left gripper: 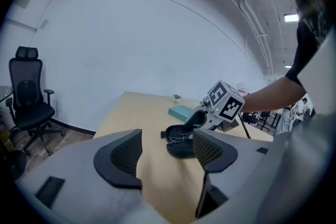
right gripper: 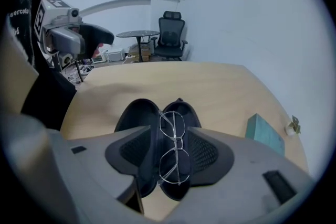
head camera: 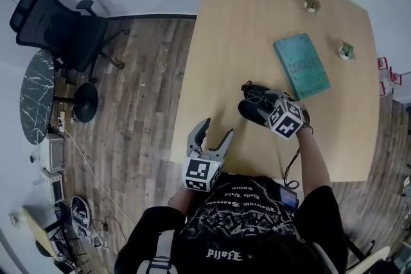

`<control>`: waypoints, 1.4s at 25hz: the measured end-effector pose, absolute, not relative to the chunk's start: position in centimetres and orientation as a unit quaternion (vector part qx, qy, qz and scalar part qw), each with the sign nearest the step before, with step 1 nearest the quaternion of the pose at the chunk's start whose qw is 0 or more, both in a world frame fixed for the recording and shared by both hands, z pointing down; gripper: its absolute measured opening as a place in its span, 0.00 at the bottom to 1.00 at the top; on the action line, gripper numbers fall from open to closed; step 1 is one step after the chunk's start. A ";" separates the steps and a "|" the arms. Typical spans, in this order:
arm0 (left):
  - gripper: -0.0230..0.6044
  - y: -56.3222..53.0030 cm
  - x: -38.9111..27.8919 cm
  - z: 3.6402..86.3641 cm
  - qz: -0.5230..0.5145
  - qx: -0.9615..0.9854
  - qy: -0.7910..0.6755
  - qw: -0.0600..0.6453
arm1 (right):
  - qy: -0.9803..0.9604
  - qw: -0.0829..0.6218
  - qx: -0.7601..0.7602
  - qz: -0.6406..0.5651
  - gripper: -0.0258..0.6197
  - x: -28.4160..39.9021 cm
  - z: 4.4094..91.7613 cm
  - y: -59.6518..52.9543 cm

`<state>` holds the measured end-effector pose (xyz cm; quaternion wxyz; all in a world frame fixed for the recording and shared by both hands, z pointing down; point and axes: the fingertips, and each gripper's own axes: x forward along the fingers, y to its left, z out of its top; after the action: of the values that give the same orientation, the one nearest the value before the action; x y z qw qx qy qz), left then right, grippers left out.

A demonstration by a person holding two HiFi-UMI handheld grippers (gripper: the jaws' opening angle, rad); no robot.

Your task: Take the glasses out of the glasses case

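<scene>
Spreading across most of the head view, the pale wooden worktop (head camera: 257, 9) stands on a plank floor (head camera: 148, 86). A black chair (head camera: 58, 29) and a dark round table (head camera: 35, 96) stand well off to its left.

A teal book (head camera: 301, 65) lies flat toward the worktop's far right side.

Nearer the person than the book, the black case (head camera: 253, 109) lies open on the worktop, its two halves spread side by side.

The left claw (head camera: 218, 128) is held over the worktop's near left part, well apart from the case and pointing toward it. Its jaws are wide apart, with only bare wood showing between them.

The right claw (right gripper: 170, 134) tilts steeply down over the case. Its jaws are apart and straddle the case half that holds the glasses (right gripper: 172, 149). Neither pad visibly presses on the frame, and whether a pad touches the case rim cannot be told.

The glasses are thin metal-rimmed ones. They lie folded inside that half, running lengthwise along the gap between the jaws.

Two small potted plants stand near the book, one (head camera: 312, 5) beyond it and the other (head camera: 346, 51) just to its right.
</scene>
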<state>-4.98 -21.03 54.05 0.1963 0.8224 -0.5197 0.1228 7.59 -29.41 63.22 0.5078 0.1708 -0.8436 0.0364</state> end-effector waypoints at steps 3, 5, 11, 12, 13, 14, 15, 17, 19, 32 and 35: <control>0.53 -21.0 -5.6 54.2 0.121 0.818 -0.526 0.200 | -0.838 0.519 0.160 0.042 0.39 7.3 64.3 -29.7; 0.53 -21.0 -5.9 54.3 0.119 0.815 -0.528 0.206 | -0.831 0.533 0.155 0.042 0.39 7.4 64.9 -30.0; 0.53 -21.8 -6.8 54.9 0.118 0.806 -0.538 0.217 | -0.807 0.569 0.154 0.019 0.31 8.3 66.2 -30.8; 0.53 -21.9 -7.0 55.0 0.118 0.805 -0.539 0.219 | -0.807 0.570 0.152 0.022 0.31 8.3 66.4 -30.8; 0.53 -22.1 -7.1 55.1 0.118 0.804 -0.539 0.221 | -0.808 0.569 0.151 0.026 0.31 8.3 66.5 -30.7; 0.53 -22.2 -7.2 55.2 0.119 0.804 -0.539 0.222 | -0.809 0.567 0.150 0.029 0.31 8.2 66.5 -30.7; 0.53 -22.4 -7.4 55.2 0.121 0.803 -0.540 0.222 | -0.810 0.566 0.149 0.033 0.31 8.2 66.4 -30.8; 0.53 -22.7 -7.8 55.3 0.126 0.801 -0.543 0.219 | -0.813 0.562 0.145 0.041 0.31 8.1 66.4 -30.8; 0.53 -23.1 -8.2 55.4 0.127 0.796 -0.549 0.219 | -0.817 0.556 0.137 0.066 0.30 8.2 66.6 -30.7; 0.53 -24.2 -10.4 56.8 0.156 0.765 -0.584 0.223 | -0.800 0.577 0.082 0.146 0.24 8.4 67.4 -30.4; 0.53 -24.4 -9.7 57.0 0.156 0.767 -0.581 0.223 | -0.792 0.592 0.077 0.129 0.21 8.2 67.5 -30.4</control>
<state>-9.74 -24.35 56.96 0.2229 0.7668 -0.5814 0.1559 8.21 -30.39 67.52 0.5918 0.0768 -0.7920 0.1290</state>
